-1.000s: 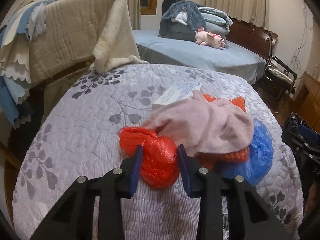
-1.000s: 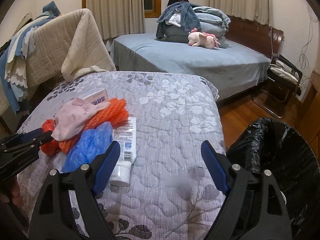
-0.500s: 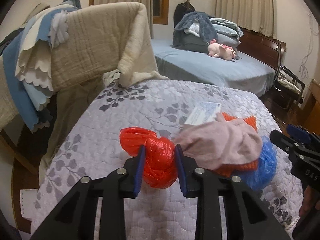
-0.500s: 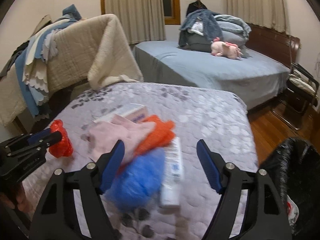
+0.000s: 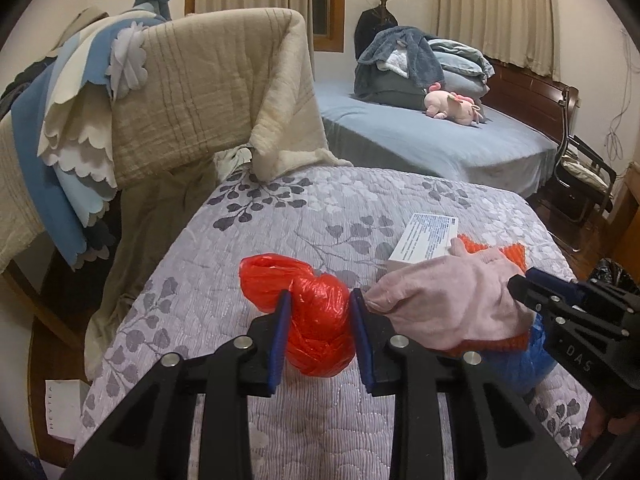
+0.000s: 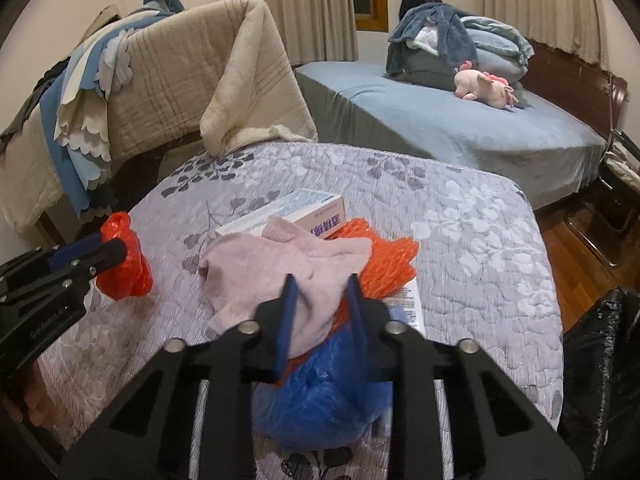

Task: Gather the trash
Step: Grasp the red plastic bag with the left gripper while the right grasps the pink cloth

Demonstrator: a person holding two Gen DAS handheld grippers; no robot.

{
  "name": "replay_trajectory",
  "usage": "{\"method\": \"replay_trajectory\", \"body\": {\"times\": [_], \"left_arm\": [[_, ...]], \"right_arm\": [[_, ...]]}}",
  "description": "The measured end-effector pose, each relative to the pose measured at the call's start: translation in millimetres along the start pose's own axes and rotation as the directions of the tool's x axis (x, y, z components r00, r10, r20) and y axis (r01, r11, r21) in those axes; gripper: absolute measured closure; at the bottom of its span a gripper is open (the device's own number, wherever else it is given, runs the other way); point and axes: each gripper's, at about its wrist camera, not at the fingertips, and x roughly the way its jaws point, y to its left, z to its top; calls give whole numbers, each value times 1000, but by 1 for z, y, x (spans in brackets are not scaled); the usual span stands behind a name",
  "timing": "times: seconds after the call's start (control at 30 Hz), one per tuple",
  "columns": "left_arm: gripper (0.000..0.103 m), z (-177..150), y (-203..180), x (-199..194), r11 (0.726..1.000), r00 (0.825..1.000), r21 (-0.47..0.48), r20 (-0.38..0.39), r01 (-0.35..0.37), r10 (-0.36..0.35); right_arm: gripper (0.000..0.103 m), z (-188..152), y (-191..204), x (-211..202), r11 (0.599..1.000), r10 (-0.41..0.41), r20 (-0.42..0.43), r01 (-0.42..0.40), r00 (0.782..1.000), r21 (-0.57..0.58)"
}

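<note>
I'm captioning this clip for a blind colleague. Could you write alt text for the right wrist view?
The right hand-held gripper, jaws just closing, pinches a pink cloth above a blue plastic bag on a grey floral quilt. At left, the left hand-held gripper holds a red plastic bag.

"DAS" shows on the right claw [image 5: 532, 292].

Two black plastic grippers, left [image 5: 318, 322] and right [image 6: 320, 308], each with slim blue-padded fingers [image 5: 280, 340]. Open triangular cut-outs in the frames, round silver screws [image 5: 245, 343] along the linkages, faint white lettering [image 5: 576, 360] on the side.
</note>
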Motion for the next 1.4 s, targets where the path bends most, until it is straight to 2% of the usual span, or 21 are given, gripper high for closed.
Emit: {"method": "replay_trajectory", "body": {"times": [0.03, 0.07, 0.1, 0.3, 0.53, 0.63, 0.73, 0.87, 0.9, 0.93, 0.97, 1.0, 1.07, 1.13, 1.2, 1.27, 1.3, 1.4], "left_arm": [[74, 0, 0, 0, 1000, 1000, -1, 0, 2, -2], [74, 0, 0, 0, 1000, 1000, -2, 0, 3, -3], [74, 1, 1, 0, 1000, 1000, -1, 0, 3, -3], [74, 3, 0, -3, 1000, 1000, 2, 10, 3, -3], [74, 10, -5, -14, 1000, 999, 11, 31, 12, -12], [74, 10, -8, -15, 1000, 999, 13, 32, 15, -16], [74, 7, -10, -13, 1000, 1000, 13, 18, 17, -17], [74, 3, -9, -9, 1000, 1000, 19, 1, 13, -13], [74, 2, -9, -7, 1000, 1000, 17, -4, 12, -11], [74, 2, -9, -6, 1000, 1000, 15, -7, 12, -12], [74, 2, -8, -5, 1000, 1000, 13, -9, 13, -13], [74, 1, -8, -5, 1000, 1000, 13, -10, 13, -13], [74, 0, -9, -4, 1000, 1000, 18, -10, 12, -11], [74, 0, -8, -3, 1000, 1000, 20, -13, 12, -11], [74, -1, -7, -2, 1000, 1000, 17, -16, 11, -11], [74, 0, -7, -3, 1000, 1000, 14, -17, 11, -11], [74, 0, -7, -3, 1000, 1000, 15, -16, 11, -11], [74, 1, -7, -5, 1000, 1000, 14, -11, 13, -13]], "right_arm": [[88, 0, 1, 0, 1000, 3, -1, -3, 1000, -4], [95, 0, 2, 0, 1000, 12, -2, -12, 1000, -9], [97, 0, 3, 0, 1000, 18, -1, -18, 1000, -12], [98, 8, 11, -17, 997, 60, 54, -58, 997, -52], [98, 19, 7, -39, 995, 95, 98, -93, 991, -26], [98, 16, 5, -36, 997, 71, 80, -68, 994, -31], [98, 8, 1, -23, 999, 49, 27, -49, 998, -23], [89, 0, -1, -15, 999, 42, -8, -42, 999, -10], [77, -1, -1, -14, 999, 44, -16, -44, 999, -11], [69, -2, -1, -12, 999, 45, -26, -45, 999, -9], [55, -2, -2, -11, 999, 49, -31, -49, 998, -5], [52, -3, -1, -10, 998, 55, -36, -55, 998, 1], [52, -5, -1, -6, 999, 53, -49, -54, 997, -2], [55, -6, 0, -4, 999, 54, -63, -54, 997, -6], [74, -7, 1, -3, 998, 52, -68, -53, 996, -16], [82, -6, 1, -6, 998, 50, -57, -51, 997, -20], [92, -5, 1, -9, 998, 66, -47, -66, 997, -17], [97, -1, 2, -17, 995, 91, -24, -92, 996, -27]]}}
